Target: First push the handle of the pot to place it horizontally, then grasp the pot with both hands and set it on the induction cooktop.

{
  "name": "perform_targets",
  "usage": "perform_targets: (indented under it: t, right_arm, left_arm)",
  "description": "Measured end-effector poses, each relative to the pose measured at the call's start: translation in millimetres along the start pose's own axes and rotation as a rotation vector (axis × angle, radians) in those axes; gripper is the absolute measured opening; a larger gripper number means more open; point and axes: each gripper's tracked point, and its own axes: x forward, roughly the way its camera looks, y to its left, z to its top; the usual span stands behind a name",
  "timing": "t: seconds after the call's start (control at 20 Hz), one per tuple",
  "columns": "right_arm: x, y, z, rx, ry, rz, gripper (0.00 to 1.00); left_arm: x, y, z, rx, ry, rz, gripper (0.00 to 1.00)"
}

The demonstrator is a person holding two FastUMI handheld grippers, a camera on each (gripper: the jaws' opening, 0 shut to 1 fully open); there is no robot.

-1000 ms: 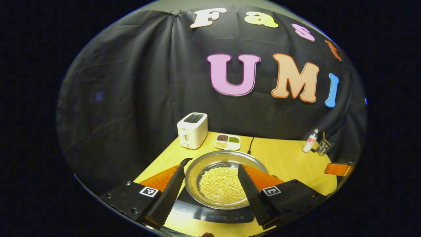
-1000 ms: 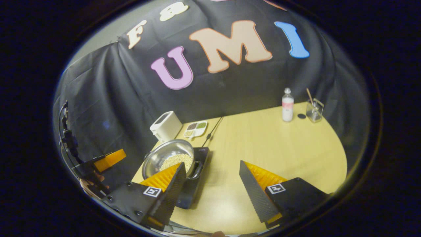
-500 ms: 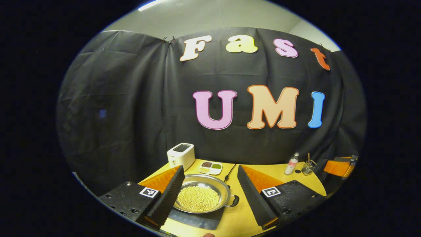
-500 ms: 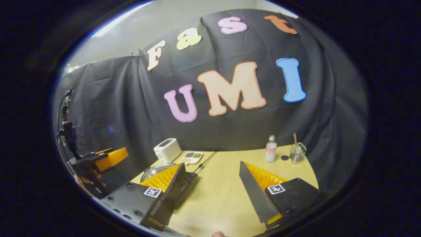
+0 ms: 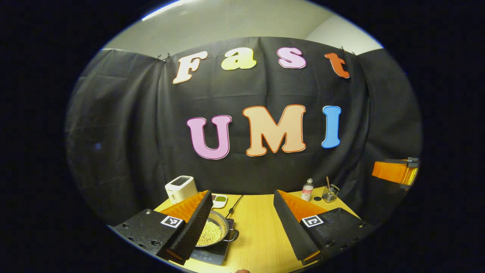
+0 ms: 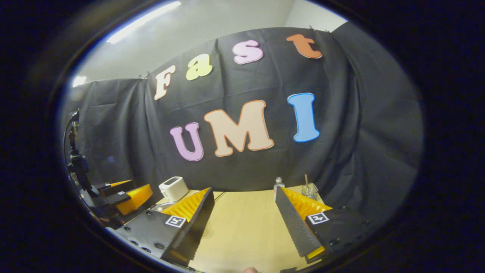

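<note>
One pot (image 5: 212, 232) handle (image 5: 234, 236) points right, on the cooktop (image 5: 212, 254).

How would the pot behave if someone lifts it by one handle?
The pot on the cooktop is shallow metal, probably stiff and slippery. Its loose beans would likely slide and spill if it tilts. One side handle suggests uneven lifting.

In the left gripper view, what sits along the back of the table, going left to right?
Toaster → divided dish of grains → small bottle → dark round cap → glass holder with a stick.
</note>
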Motion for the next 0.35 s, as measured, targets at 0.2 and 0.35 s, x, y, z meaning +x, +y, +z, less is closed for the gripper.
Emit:
perform_targets:
  t: [0.2,0.35]
  right_arm:
    - [-15,-45,14,-0.010,-0.032,-0.086,1.00]
    - [-28,-58,19,-0.034,-0.042,-0.126,0.92]
  left_arm:
    - [-2,-26,7,0.007,-0.021,-0.058,0.97]
    - [-5,-32,8,0.011,-0.025,-0.066,0.97]
